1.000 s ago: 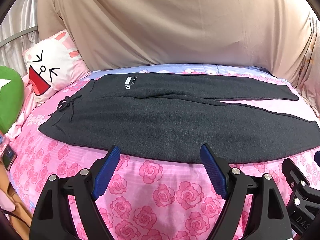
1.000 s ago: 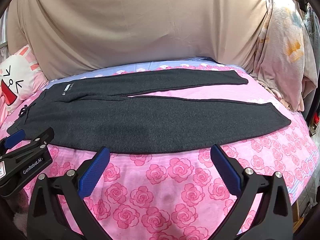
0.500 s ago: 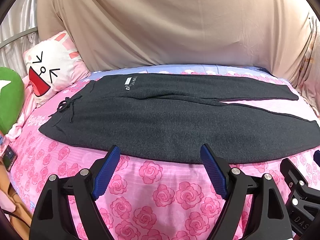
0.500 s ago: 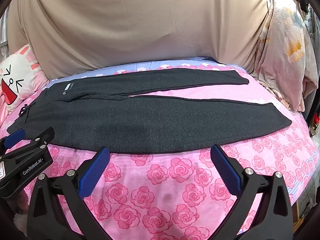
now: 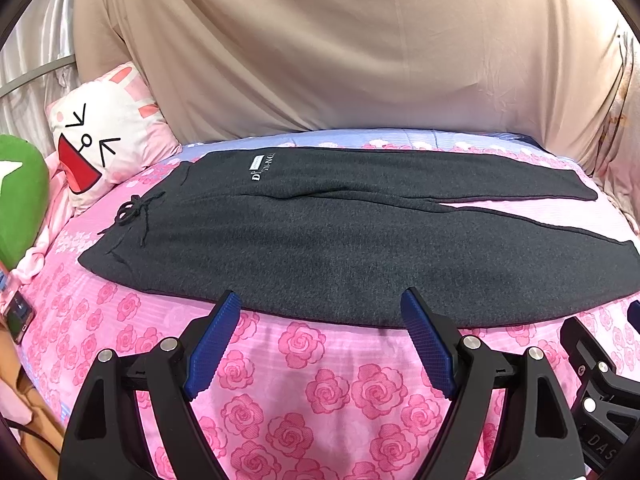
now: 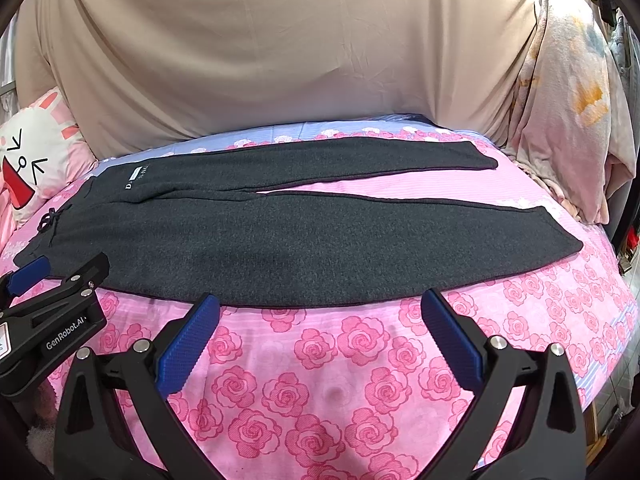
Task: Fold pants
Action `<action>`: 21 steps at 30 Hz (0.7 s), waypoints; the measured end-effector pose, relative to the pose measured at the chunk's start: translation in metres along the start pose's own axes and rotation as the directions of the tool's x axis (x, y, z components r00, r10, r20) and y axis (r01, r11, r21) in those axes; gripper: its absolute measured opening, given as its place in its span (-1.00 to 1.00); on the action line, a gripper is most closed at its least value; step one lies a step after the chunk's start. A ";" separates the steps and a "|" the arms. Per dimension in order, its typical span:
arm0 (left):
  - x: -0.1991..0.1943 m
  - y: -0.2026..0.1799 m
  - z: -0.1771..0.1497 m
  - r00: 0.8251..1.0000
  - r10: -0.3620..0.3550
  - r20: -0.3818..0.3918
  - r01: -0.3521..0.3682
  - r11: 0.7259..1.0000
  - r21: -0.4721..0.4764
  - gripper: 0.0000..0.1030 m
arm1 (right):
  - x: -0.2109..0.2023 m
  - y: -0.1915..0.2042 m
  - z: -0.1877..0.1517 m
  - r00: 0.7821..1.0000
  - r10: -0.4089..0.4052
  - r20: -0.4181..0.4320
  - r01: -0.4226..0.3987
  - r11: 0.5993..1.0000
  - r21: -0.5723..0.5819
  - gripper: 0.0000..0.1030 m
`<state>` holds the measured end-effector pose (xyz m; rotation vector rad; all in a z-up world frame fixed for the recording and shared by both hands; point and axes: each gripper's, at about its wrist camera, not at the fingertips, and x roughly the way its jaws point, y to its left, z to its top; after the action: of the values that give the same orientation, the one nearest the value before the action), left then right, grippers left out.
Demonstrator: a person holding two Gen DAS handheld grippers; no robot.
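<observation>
Dark grey pants (image 5: 340, 248) lie flat on the pink rose bedsheet (image 5: 332, 392), waistband and drawstring at the left, both legs spread toward the right; they also show in the right wrist view (image 6: 304, 248). My left gripper (image 5: 320, 308) is open and empty, hovering just in front of the near edge of the near leg. My right gripper (image 6: 320, 308) is open and empty, also just short of that near edge, further right. The left gripper's side shows in the right wrist view (image 6: 52, 312).
A white cartoon rabbit pillow (image 5: 100, 140) and a green cushion (image 5: 20, 200) sit at the left. A beige sheet (image 5: 340, 48) hangs behind the bed. A pale patterned cloth (image 6: 572, 112) hangs at the right. A phone (image 5: 16, 316) lies at the left edge.
</observation>
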<state>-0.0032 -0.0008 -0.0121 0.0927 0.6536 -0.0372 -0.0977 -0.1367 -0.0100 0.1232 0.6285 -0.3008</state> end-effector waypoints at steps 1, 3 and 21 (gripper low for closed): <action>0.000 0.000 0.000 1.000 0.000 0.000 0.000 1.000 -0.001 0.55 | 0.000 0.000 0.000 1.000 0.000 -0.002 0.000 1.000 0.000 0.91; 0.000 -0.001 0.000 1.000 0.004 0.000 -0.004 1.000 -0.001 0.55 | 0.000 0.000 0.000 1.000 0.000 -0.003 0.000 1.000 0.000 0.91; -0.001 0.001 -0.003 1.000 -0.001 -0.003 0.001 1.000 0.002 0.55 | 0.001 0.000 -0.004 1.000 0.005 -0.011 -0.005 1.000 0.005 0.91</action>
<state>-0.0059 0.0009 -0.0135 0.0943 0.6568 -0.0382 -0.0992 -0.1365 -0.0134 0.1309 0.6385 -0.2973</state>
